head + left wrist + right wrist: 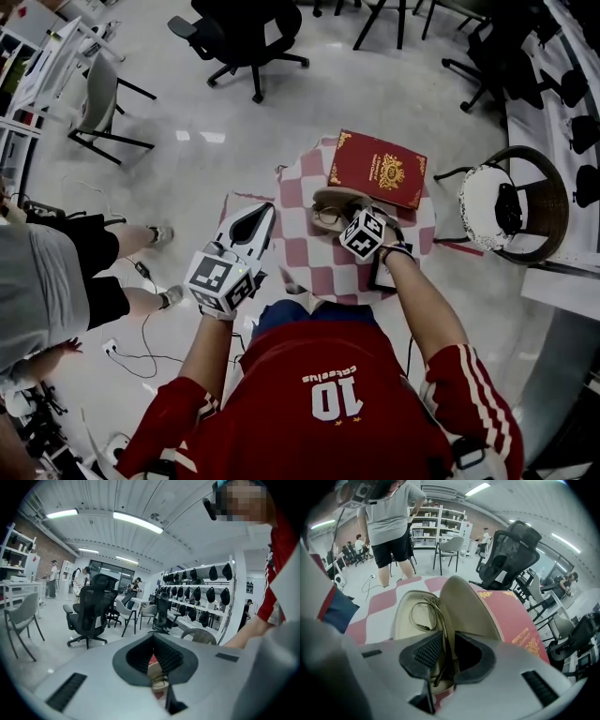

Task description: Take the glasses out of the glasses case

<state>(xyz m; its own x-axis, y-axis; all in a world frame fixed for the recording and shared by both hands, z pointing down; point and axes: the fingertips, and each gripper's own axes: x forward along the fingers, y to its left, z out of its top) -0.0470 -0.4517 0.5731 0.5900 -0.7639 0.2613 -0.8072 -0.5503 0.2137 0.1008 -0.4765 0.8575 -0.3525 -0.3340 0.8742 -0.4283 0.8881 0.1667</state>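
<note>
A beige glasses case (339, 198) lies open on the small table with the red-and-white checked cloth (307, 269), its lid (464, 604) raised. Thin metal-rimmed glasses (327, 217) rest inside it. My right gripper (350, 224) reaches down into the case. In the right gripper view its jaws (446, 656) are closed on the wire frame of the glasses (437, 613). My left gripper (265, 212) is held off the table's left edge, shut and with nothing in it. The left gripper view shows only a sliver of the case (154, 670) through the narrow slit between its jaws.
A red book with gold print (378, 169) lies behind the case, touching its lid side. A wicker chair with a white cushion (511, 202) stands to the right. A person in grey and black (56, 272) stands at the left, with cables on the floor. Office chairs (244, 37) stand behind.
</note>
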